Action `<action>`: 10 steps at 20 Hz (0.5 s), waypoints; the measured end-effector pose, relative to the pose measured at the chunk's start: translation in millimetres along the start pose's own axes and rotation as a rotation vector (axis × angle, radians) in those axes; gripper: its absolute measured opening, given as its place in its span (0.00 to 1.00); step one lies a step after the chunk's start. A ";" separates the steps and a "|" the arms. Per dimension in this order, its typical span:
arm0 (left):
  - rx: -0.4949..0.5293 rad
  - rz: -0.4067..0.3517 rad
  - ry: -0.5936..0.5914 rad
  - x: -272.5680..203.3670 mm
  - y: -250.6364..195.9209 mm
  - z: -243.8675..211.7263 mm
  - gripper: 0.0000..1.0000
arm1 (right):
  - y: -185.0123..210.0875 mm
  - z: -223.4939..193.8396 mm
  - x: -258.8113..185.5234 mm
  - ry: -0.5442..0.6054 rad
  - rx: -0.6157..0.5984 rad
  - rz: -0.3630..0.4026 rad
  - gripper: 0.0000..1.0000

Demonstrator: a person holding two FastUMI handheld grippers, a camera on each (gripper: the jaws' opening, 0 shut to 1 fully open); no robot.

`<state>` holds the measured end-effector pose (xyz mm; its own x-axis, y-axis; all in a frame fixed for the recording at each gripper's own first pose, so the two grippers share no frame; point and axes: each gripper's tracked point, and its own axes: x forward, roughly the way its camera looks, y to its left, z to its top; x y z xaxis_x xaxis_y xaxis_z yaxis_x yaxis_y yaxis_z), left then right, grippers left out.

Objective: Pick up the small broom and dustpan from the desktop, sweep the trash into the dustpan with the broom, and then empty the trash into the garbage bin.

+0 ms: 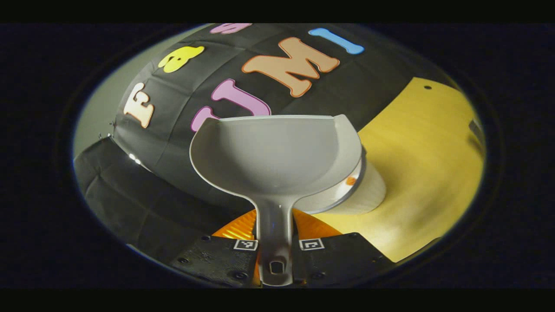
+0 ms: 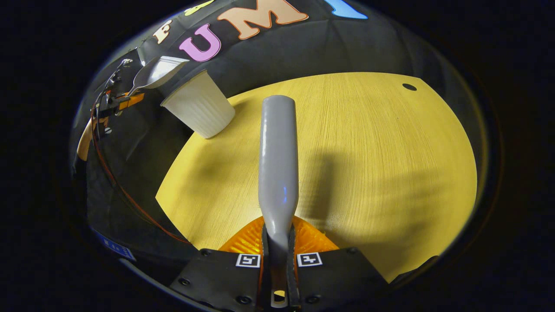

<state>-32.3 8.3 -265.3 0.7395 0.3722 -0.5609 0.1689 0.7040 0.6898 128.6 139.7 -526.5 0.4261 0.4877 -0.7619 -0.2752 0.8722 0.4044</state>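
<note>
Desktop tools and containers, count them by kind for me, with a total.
Dustpan: 1, held over the bin
Broom: 1, handle in view
Garbage bin: 1, white, on the desktop
Grippers: 2, left gripper, right gripper
Total: 5

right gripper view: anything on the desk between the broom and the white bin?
No. In the right gripper view the yellow desktop between the broom handle and the white bin is bare.
</note>
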 end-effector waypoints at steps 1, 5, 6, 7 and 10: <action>-0.050 -0.030 -0.016 -9.4 -18.6 4.7 0.20 | -0.1 0.0 0.7 -0.003 0.001 -0.002 0.17; -0.346 -0.249 -0.047 -42.4 -109.4 18.8 0.20 | 0.2 0.2 0.5 -0.025 0.021 -0.016 0.17; -0.394 -0.283 -0.045 -49.4 -130.5 19.8 0.20 | -0.1 0.5 1.2 -0.038 0.027 -0.028 0.17; -0.413 -0.300 -0.048 -58.0 -150.5 19.6 0.20 | -1.4 0.2 1.1 -0.049 0.031 -0.047 0.17; -0.442 -0.319 -0.035 -80.2 -204.2 8.4 0.20 | -6.9 4.7 -0.9 -0.084 0.042 -0.134 0.16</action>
<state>-120.7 -170.4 -357.4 0.7189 0.0836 -0.6901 0.1036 0.9688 0.2254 134.2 133.4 -526.2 0.5274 0.3667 -0.7664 -0.1756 0.9296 0.3239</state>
